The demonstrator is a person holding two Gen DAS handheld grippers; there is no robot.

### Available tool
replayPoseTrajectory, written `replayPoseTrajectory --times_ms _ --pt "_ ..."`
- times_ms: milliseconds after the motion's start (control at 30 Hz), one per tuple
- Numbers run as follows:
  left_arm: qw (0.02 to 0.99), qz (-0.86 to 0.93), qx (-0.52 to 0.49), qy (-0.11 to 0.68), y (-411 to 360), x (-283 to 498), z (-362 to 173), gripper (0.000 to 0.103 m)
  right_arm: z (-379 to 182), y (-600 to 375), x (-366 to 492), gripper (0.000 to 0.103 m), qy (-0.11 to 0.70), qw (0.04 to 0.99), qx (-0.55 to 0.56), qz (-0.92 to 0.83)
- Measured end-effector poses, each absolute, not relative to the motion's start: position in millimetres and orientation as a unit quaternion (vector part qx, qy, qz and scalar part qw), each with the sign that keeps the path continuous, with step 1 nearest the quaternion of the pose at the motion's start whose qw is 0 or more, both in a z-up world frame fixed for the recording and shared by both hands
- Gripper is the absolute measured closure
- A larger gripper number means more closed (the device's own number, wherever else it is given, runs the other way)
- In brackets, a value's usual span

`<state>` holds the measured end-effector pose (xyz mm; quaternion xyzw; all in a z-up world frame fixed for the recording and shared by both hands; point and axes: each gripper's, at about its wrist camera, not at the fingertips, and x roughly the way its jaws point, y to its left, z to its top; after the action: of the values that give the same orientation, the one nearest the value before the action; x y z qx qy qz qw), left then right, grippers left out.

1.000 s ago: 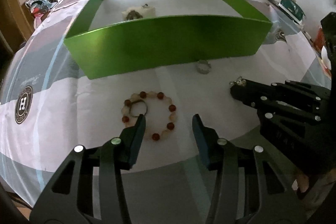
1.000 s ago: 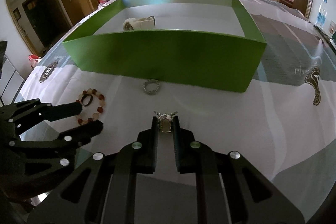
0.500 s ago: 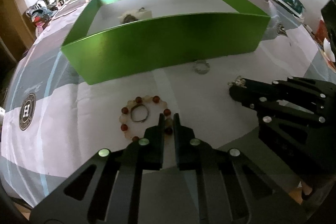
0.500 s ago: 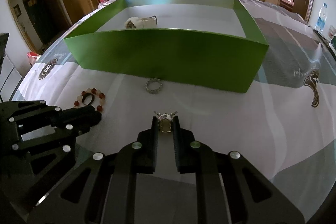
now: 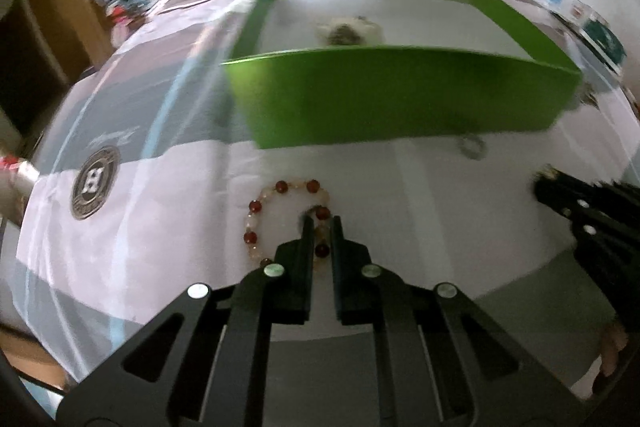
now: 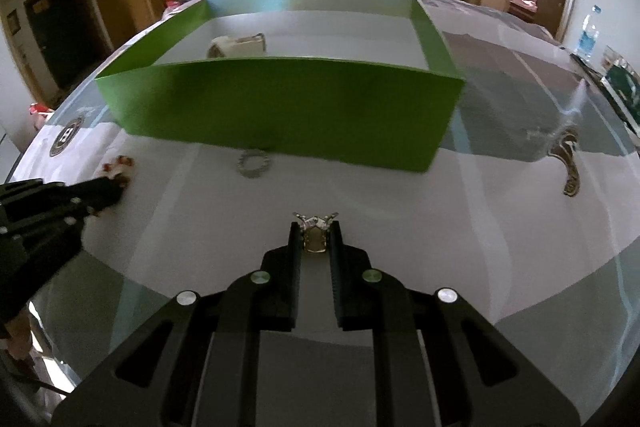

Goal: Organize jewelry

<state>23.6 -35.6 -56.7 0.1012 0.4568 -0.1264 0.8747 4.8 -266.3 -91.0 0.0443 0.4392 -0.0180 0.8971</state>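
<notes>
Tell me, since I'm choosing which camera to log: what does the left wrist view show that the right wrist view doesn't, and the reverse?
Left wrist only: most of the bead bracelet, with the left gripper shut on its near side, and the round H emblem close up on the tablecloth.

Right wrist only: the gold clip pinched in the right gripper, and the water bottle.

Both: the green box, the pale item inside it, and the silver ring in front.
</notes>
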Motion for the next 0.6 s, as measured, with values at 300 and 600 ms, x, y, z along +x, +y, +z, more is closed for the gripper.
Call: replayPoseTrajectory --times_ms 300,600 --pt "0.880 -0.106 0.082 0.456 -27.3 27.5 -53.2 0.094 -91.6 -263.3 5.3 0.089 0.439 0.897 0.040 -0.022" --pt "0.876 -0.111 0.079 0.462 -26.5 26.9 -56.8 0.094 -90.4 -264.8 4.2 0.080 0.435 0.898 0.038 -0.046"
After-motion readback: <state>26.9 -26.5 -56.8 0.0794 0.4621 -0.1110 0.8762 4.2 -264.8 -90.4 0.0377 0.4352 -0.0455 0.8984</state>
